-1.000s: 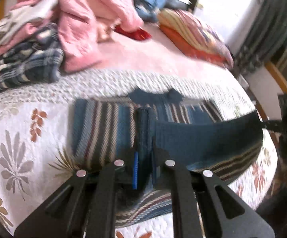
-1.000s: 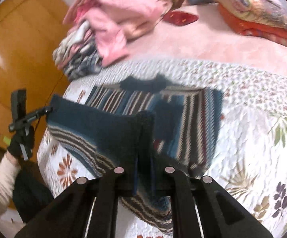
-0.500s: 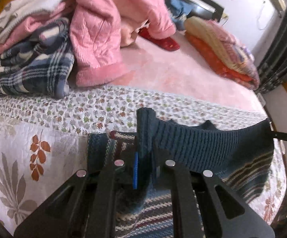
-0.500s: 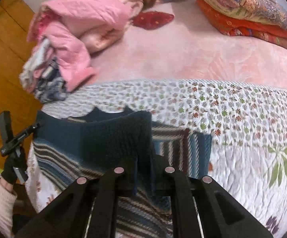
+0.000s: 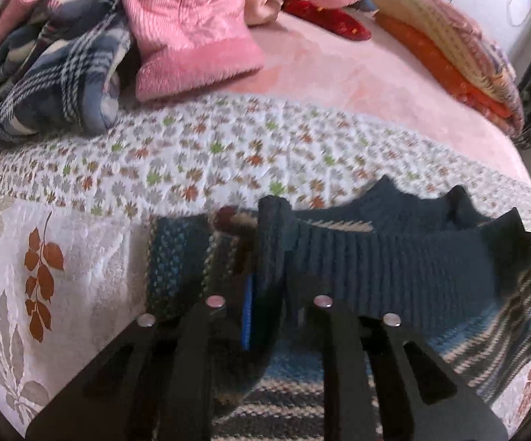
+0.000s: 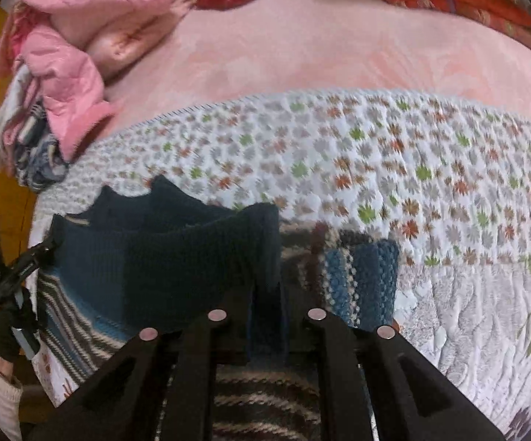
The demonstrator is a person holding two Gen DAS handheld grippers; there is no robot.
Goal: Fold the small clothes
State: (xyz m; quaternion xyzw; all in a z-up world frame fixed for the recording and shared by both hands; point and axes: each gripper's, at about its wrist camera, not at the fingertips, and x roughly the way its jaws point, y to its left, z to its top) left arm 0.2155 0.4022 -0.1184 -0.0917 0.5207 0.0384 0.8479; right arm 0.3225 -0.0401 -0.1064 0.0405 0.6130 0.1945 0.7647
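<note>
Sweater (image 5: 394,268) hem is pinched in both claws (left (image 5: 265,257), right (image 6: 265,257)), stretched between them above quilt (image 5: 199,154).

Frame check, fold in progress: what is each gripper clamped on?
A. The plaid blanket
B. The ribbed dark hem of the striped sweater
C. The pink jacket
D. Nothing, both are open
B. The left gripper and the right gripper each pinch the ribbed dark band of the sweater, holding it stretched between them over the striped part that lies on the quilt.
</note>
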